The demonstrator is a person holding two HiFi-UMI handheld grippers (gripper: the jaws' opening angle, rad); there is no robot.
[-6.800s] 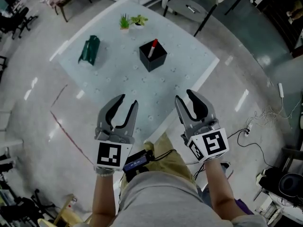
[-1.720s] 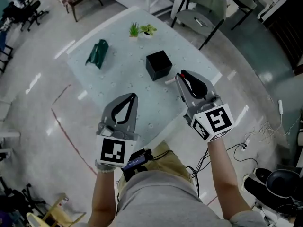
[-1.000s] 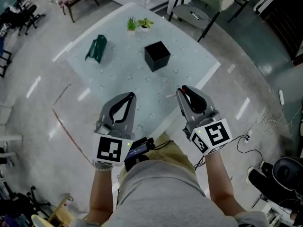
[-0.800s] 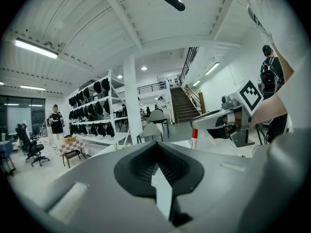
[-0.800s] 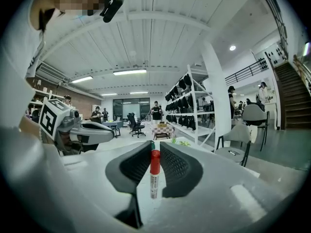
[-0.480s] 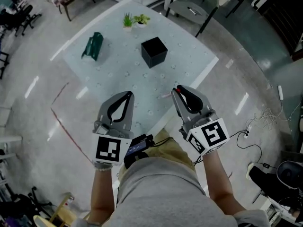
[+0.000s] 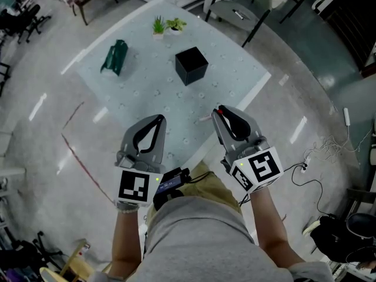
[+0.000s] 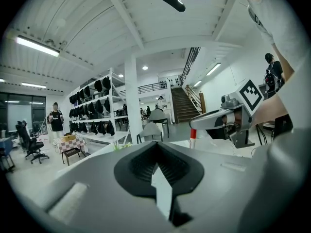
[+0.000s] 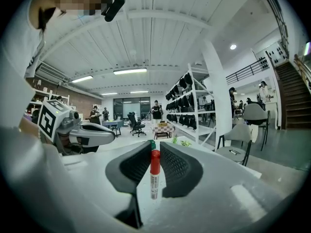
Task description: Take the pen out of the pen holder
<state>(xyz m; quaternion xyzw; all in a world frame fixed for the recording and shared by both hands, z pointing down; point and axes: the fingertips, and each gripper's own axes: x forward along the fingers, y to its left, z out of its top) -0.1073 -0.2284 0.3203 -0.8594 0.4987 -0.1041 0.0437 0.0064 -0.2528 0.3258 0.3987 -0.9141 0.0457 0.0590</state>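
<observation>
Right gripper view: red-capped white pen [image 9: 154, 174]

Your left gripper [image 7: 158, 120]: jaws together, over near edge of table [image 7: 141, 87]. Your right gripper [image 7: 218, 114] grips pen [image 7: 204, 119], white end poking left. Black pen holder [image 7: 191, 65] stands mid-table, well apart from both grippers.

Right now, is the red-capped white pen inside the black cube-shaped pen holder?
No, the red-capped white pen is clamped in the right gripper, away from the black pen holder.
</observation>
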